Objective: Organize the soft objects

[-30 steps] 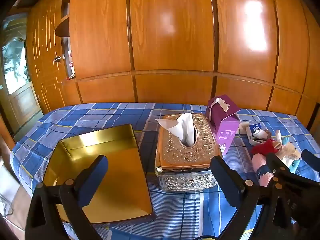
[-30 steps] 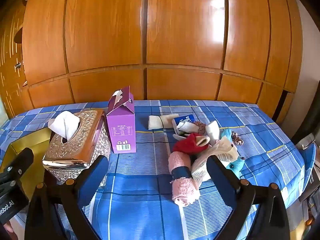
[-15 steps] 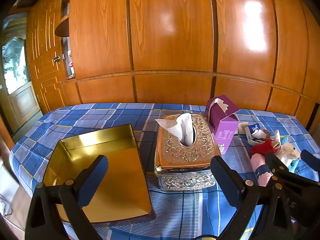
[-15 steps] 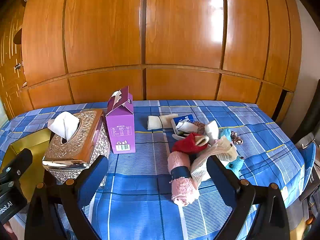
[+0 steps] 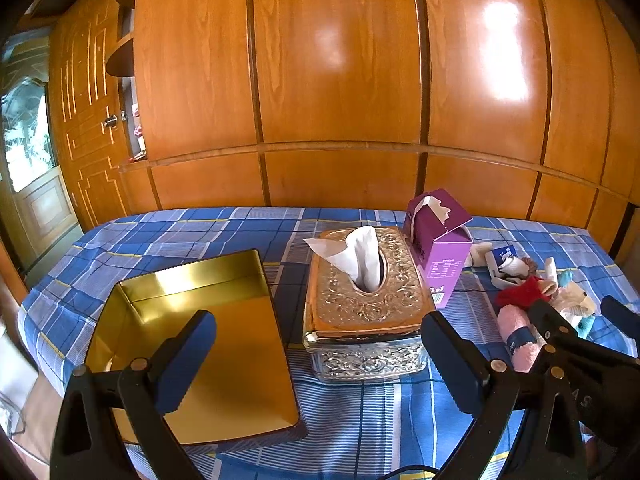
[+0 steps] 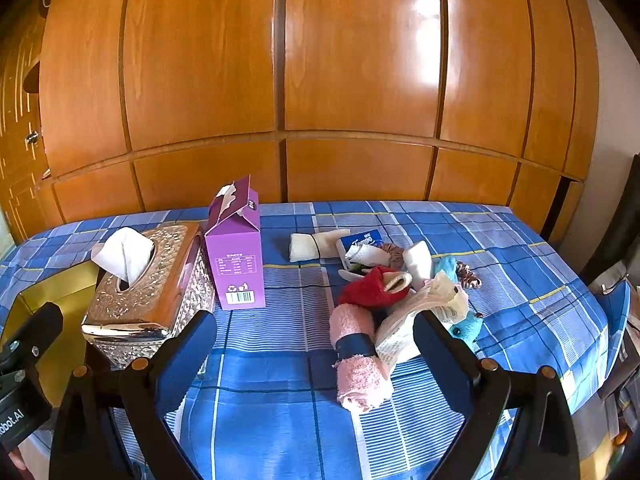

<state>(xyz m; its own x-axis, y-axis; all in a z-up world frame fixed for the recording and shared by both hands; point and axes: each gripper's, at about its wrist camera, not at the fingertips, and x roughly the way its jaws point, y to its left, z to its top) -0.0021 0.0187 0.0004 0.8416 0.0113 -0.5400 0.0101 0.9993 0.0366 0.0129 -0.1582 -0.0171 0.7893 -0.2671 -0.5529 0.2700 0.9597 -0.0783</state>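
**Inspector:** State of the work, please.

**Assistant:** Judged from how things lie, nothing has yet been sorted. The shallow gold metal tray point(image 5: 224, 344) sits at the near left of the blue plaid-covered counter point(image 6: 280, 400) and holds nothing.

**Inspector:** And the soft goods?

**Assistant:** All in one heap at the right, well apart from the tray. Nearest lies the rolled pink towel with a dark band point(image 6: 358, 356). Touching its far end is a red knitted piece point(image 6: 370, 290); beside it lie a crumpled white packet with print point(image 6: 412, 328) and a teal plush item point(image 6: 466, 326). Farther back lies a rolled cream cloth point(image 6: 310, 246), next to a small blue-and-white tissue pack point(image 6: 362, 240).

**Inspector:** What stands between heap and tray?

**Assistant:** An embossed silver tissue box with a white tissue sticking up point(image 5: 366, 300), and just to its right an opened purple carton point(image 6: 236, 256), upright.

**Inspector:** The tools?

**Assistant:** The left hand-held gripper point(image 5: 320, 356) has its fingers spread wide and holds nothing; it is above the near edge of the tray and tissue box. The right hand-held gripper point(image 6: 316, 358) is equally wide apart and empty, with the pink towel lying between its fingers in the view, though not touching them.

**Inspector:** Remaining work?

**Assistant:** In my judgement, all of it: every soft item is still to be moved, the tray being the likely destination.
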